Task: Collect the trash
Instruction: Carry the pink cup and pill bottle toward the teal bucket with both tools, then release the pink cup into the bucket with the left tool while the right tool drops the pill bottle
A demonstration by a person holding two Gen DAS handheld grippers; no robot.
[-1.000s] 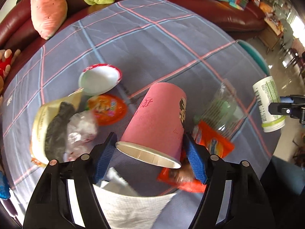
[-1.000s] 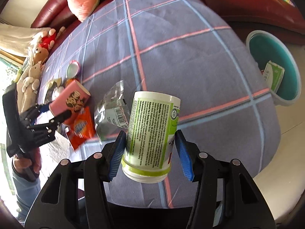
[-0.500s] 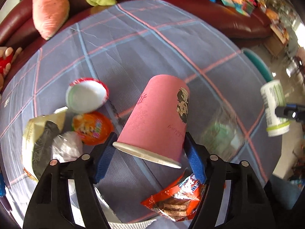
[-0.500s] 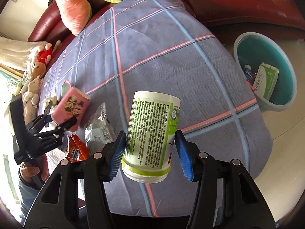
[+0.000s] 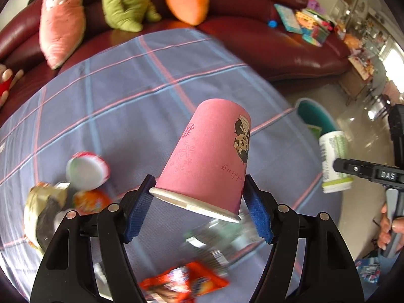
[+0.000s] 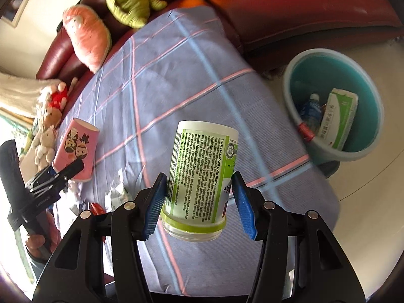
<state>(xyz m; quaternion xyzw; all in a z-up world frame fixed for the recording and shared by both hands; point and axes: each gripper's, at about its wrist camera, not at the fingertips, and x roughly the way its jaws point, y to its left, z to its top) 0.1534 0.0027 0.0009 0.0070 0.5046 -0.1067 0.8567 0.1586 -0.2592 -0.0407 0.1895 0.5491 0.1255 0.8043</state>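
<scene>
— Sofa (image 5: 252, 25) first, dark red, curving round the far edge of the table (image 5: 121, 96), with plush toys (image 5: 61, 22) lined up along it.

— And the table?

— Covered in a grey-blue checked cloth. Off its right edge a teal bin (image 6: 335, 106) stands on the floor, with a green-and-white carton (image 6: 339, 118) and a blue bottle (image 6: 309, 111) inside.

— What are the claws doing?

— Left gripper (image 5: 199, 209) is clamped on a pink paper cup (image 5: 209, 156), its blue pads pressing just above the rim; the cup's rim faces the camera, its base points away, and it hangs above the cloth. Right gripper (image 6: 198, 205) is squeezed on a white jar with a green label (image 6: 202, 181), pads at the jar's near end, held in the air over the table's right edge, short of the bin.

— Anything left on the cloth?

— Near the left edge, a white round lid with a red rim (image 5: 87, 170), an orange packet (image 5: 91, 200) touching it, and a yellowish bag (image 5: 43, 212) beside that. At the near edge lies a red-orange snack wrapper (image 5: 184, 284), blurred, with crumpled clear plastic (image 5: 222, 237) just beyond it under the cup.
</scene>
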